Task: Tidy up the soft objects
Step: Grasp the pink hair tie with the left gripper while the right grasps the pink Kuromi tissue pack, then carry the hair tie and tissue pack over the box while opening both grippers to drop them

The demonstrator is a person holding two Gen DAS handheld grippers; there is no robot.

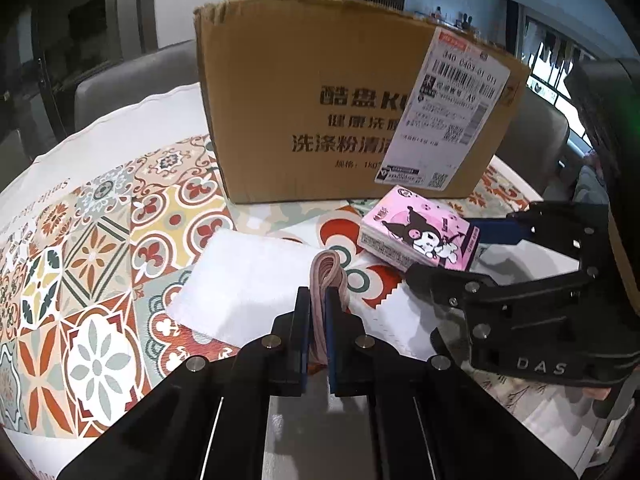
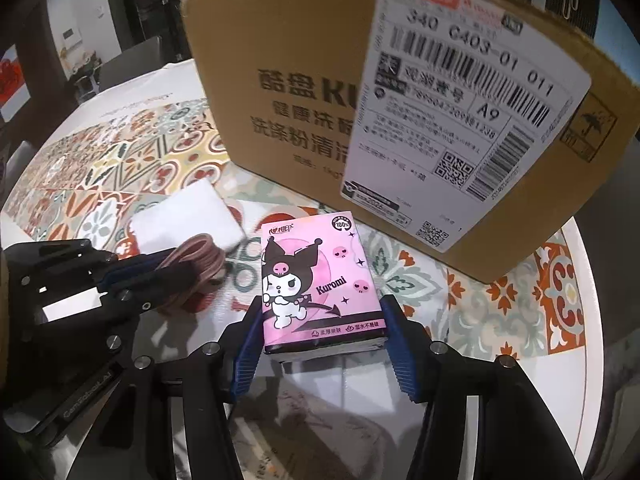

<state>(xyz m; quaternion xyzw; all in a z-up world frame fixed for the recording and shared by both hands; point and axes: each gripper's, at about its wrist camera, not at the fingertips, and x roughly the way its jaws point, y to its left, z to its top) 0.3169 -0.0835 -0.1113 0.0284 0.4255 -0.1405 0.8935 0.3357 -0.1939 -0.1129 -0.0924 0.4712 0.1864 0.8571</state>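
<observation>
My left gripper [image 1: 317,300] is shut on a folded pink striped cloth [image 1: 327,276], which sticks up between its jaws; the cloth also shows in the right wrist view [image 2: 198,258]. My right gripper [image 2: 320,316] is shut on a pink Kuromi tissue pack [image 2: 316,280] and holds it by its two sides, in front of the cardboard box [image 2: 304,92]. In the left wrist view the pack [image 1: 420,232] sits to the right, held by the right gripper [image 1: 452,248]. A folded white cloth [image 1: 244,280] lies on the table left of the pink cloth.
The large open-topped cardboard box [image 1: 320,112] with a shipping label stands at the back of the round table. A patterned tile tablecloth [image 1: 100,264] covers the table. Grey chairs [image 1: 128,80] stand behind the table.
</observation>
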